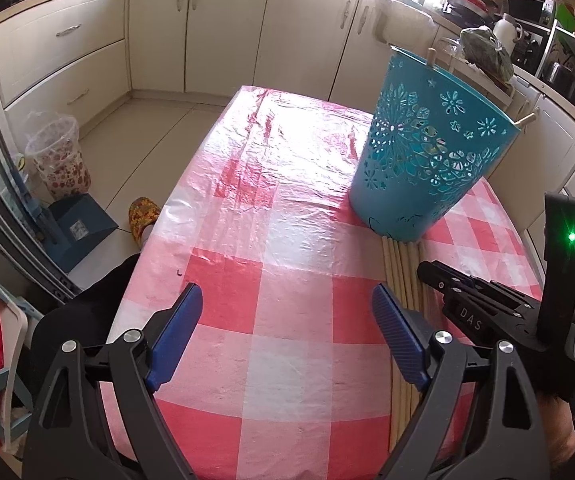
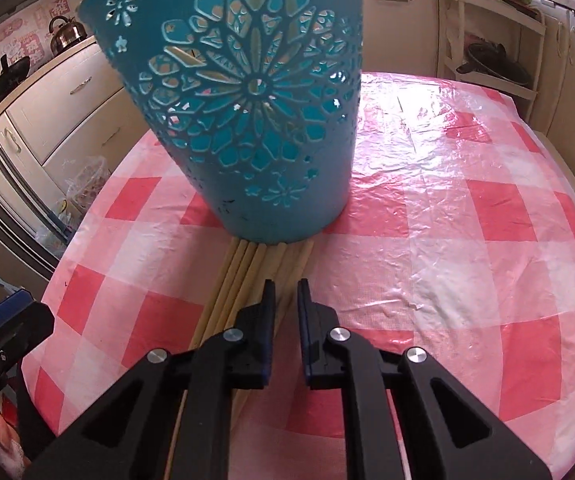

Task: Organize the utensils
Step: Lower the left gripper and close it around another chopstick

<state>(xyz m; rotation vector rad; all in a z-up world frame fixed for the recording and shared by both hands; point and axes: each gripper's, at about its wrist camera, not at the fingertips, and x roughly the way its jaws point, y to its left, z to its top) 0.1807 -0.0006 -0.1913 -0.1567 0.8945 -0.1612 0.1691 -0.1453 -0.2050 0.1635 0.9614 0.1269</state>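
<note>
Pale wooden sticks (image 2: 243,280), long and round, lie side by side in a flat row on the table (image 2: 467,240), which is covered in a red-and-white checked plastic cloth. Their far ends run up against the base of a teal plastic basket (image 2: 247,120) with cut-out flower patterns, which stands on the table; in the left wrist view two more stick ends (image 1: 431,56) show above its rim. The right gripper (image 2: 286,294) points down at the row, its black fingers (image 2: 267,312) drawn to a narrow gap over the sticks nearest the right edge of the row. One stick appears to lie in the gap, but whether the pads press on it cannot be told. The left gripper (image 1: 285,308) hangs over bare cloth to the left of the sticks, its blue-padded fingers (image 1: 185,312) spread wide with nothing between them. In that view the right gripper sits over the sticks.
</note>
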